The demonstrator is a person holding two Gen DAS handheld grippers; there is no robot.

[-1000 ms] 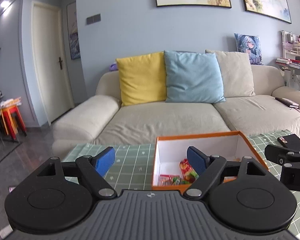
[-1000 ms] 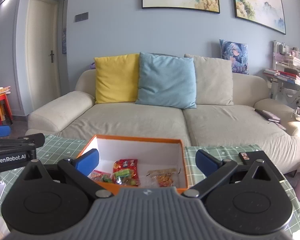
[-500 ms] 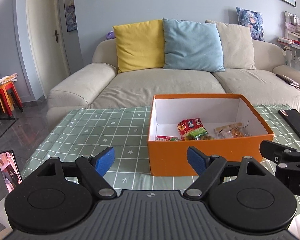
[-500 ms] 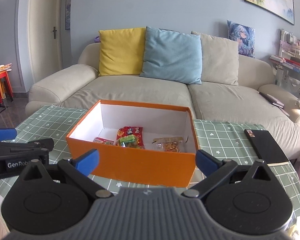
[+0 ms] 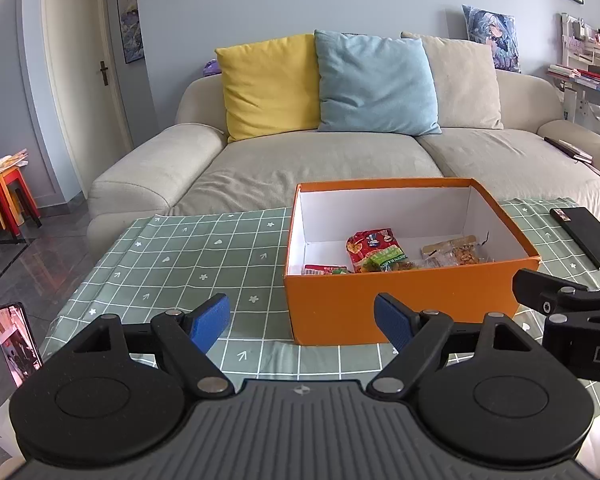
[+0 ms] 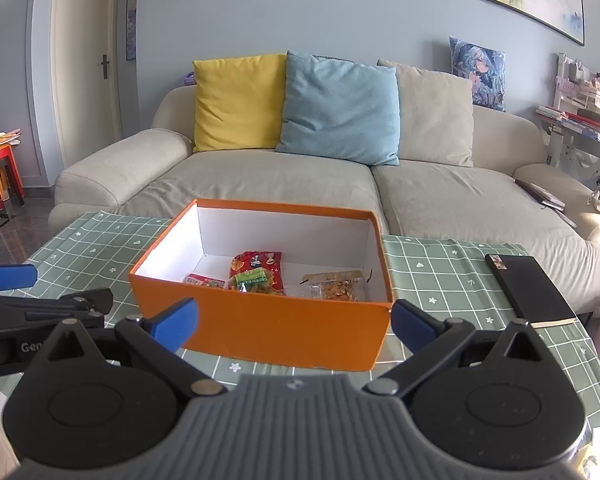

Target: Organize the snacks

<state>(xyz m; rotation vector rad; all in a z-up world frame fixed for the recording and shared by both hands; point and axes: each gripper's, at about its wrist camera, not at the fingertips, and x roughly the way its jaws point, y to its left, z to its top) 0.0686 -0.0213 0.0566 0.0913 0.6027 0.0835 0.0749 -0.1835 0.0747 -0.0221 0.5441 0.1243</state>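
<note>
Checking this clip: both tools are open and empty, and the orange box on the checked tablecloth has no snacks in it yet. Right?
Not quite. The orange box already holds snacks: a red packet and a clear packet, seen in the right wrist view. The left tool and right tool are open and empty, as stated.

box [image 6: 260,330]: 1, centre | snack packs [image 6: 256,274] in it: 3 | sofa cushions [image 6: 338,108]: 3, upper centre | phones [image 5: 16,344]: 1, lower left | black slabs [image 6: 526,286]: 1, right | grippers [image 6: 294,320]: 2
</note>
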